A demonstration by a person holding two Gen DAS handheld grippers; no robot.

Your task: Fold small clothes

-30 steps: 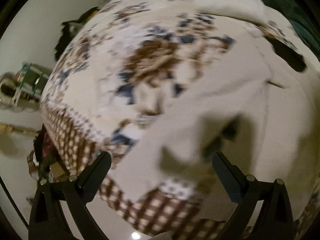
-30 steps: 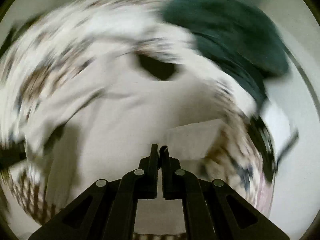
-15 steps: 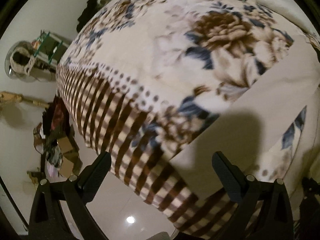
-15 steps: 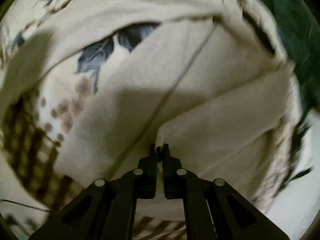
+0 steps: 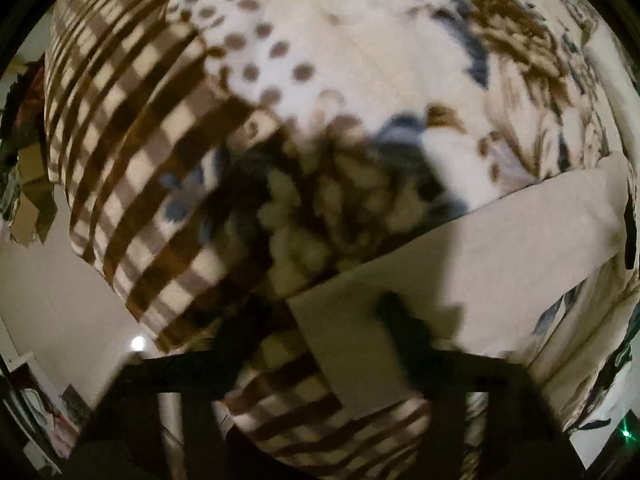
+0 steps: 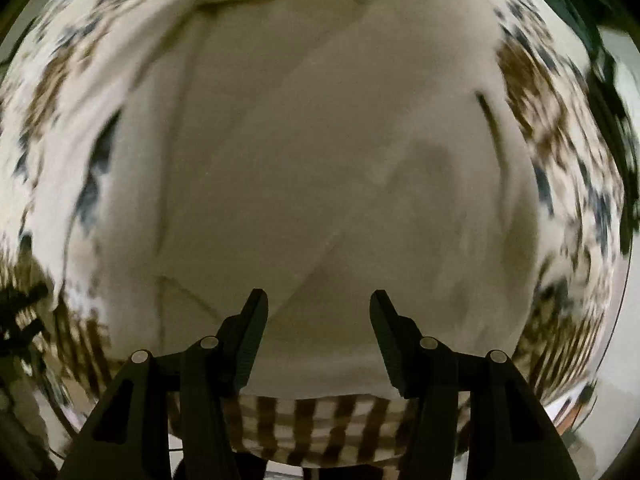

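**Cloth down on the blanket, both grippers at its near edge**

We judged the cloth (image 5: 500, 240) to be light, limp and thin: a pale garment that would sag from any single hold and slide little on the fleecy blanket (image 5: 320, 40) beneath it. It lay flat across the blanket, so a corner or hem seemed the place to pinch, with both grippers sharing an edge to keep a fold straight.

In the left wrist view, the cloth ran as a band from 3 o'clock down to a squared corner near 6 o'clock. The left gripper (image 5: 320, 344) was blurred by motion; its fingers (image 5: 404, 332) stood on either side of that corner and looked apart, but we could not tell whether they were spread or closing. This view alone showed the checked border (image 5: 132, 152) at 9 o'clock, the blanket's edge and the pale floor (image 5: 60, 280) below it at 8 o'clock.

In the right wrist view, the cloth (image 6: 320, 140) filled the centre, with creases and a diagonal fold line that the left view did not show. The right gripper (image 6: 319, 300) was released, jaws wide and nothing between them, poised over the near hem at 6 o'clock. Past that hem, checks (image 6: 320, 420) showed. Floral print (image 6: 560, 140) framed the cloth at 3 and 9 o'clock.
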